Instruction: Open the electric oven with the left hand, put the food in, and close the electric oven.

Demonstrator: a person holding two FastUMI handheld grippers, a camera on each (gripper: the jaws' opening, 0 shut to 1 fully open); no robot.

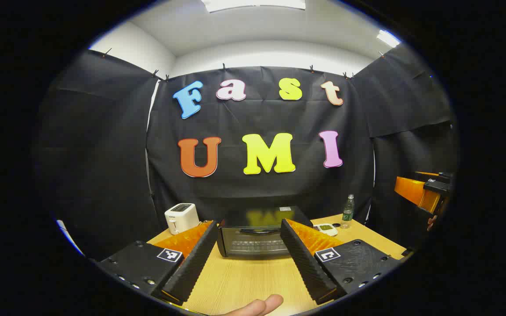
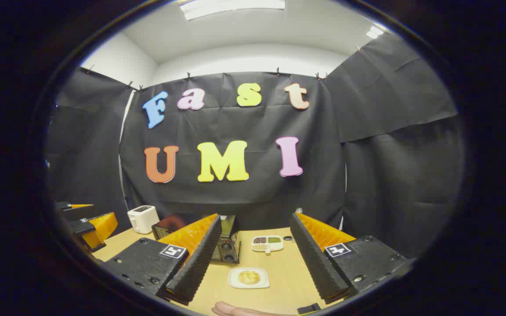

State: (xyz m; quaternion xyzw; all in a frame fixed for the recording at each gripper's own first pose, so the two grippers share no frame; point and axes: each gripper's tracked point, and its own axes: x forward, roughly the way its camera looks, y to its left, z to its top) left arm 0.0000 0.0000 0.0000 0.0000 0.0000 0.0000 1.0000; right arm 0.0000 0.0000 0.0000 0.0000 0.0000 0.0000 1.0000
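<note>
A black electric oven (image 1: 255,235) stands at the back of the wooden table, its glass door closed, straight ahead of my open left gripper (image 1: 249,230). In the right gripper view part of the oven (image 2: 226,243) shows behind my left finger. The food (image 2: 249,277), a round golden piece, lies on a small white plate (image 2: 237,283) on the table. My right gripper (image 2: 255,224) is held open above and in front of that plate, with nothing between its fingers. The right gripper (image 1: 424,193) also appears at the far right of the left gripper view, and the left gripper (image 2: 84,224) at the far left of the right gripper view.
A white toaster (image 1: 181,217) stands left of the oven. Right of the oven lie a white divided dish (image 2: 267,243) with small portions and a plastic bottle (image 1: 348,211). A fingertip (image 1: 257,306) shows at the bottom edge. Bare wooden tabletop (image 1: 244,281) spreads in front of the oven.
</note>
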